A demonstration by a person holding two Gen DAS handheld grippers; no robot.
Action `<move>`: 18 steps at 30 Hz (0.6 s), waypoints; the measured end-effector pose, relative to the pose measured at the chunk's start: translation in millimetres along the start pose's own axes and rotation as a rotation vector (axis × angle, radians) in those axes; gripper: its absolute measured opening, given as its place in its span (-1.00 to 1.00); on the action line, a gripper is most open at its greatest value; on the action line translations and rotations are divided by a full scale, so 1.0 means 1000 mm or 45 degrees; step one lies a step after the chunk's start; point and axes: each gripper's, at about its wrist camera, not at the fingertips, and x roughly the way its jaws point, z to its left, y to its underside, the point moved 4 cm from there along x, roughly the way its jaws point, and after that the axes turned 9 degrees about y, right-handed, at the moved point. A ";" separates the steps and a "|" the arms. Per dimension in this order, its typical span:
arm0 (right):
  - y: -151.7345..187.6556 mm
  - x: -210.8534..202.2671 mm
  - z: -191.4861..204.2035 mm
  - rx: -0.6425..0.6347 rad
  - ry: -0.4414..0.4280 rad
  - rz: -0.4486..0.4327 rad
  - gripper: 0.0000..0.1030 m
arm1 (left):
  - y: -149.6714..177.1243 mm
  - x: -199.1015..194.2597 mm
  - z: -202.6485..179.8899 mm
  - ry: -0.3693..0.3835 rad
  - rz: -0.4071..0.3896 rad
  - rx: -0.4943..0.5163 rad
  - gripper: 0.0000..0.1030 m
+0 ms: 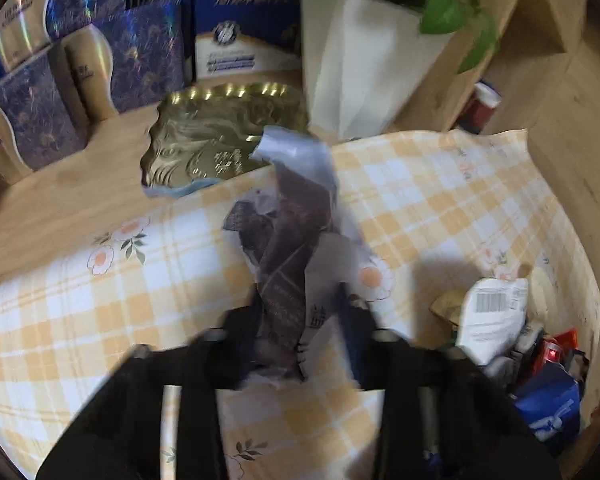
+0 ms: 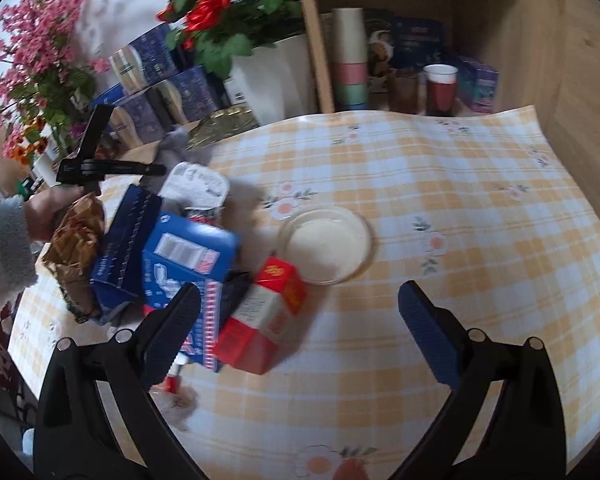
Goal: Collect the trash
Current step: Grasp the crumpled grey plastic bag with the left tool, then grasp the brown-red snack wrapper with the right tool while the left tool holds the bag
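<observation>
While the left gripper (image 1: 300, 320) is clamping crumpled paper (image 1: 288, 248) and the right gripper (image 2: 300, 320) is hanging open, the limp sheet risks slipping free.

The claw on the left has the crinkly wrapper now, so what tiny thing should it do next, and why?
Probably lift it a little and carry it toward the trash pile. The left gripper is shut on the crumpled wrapper, which hangs over the checked tablecloth apart from the other trash. The right gripper is open and empty, near the red carton.
</observation>
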 end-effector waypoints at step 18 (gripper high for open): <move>-0.018 -0.034 0.133 -0.206 -0.239 -0.084 0.89 | 0.120 -0.181 -0.010 -0.217 -0.252 -0.255 -0.91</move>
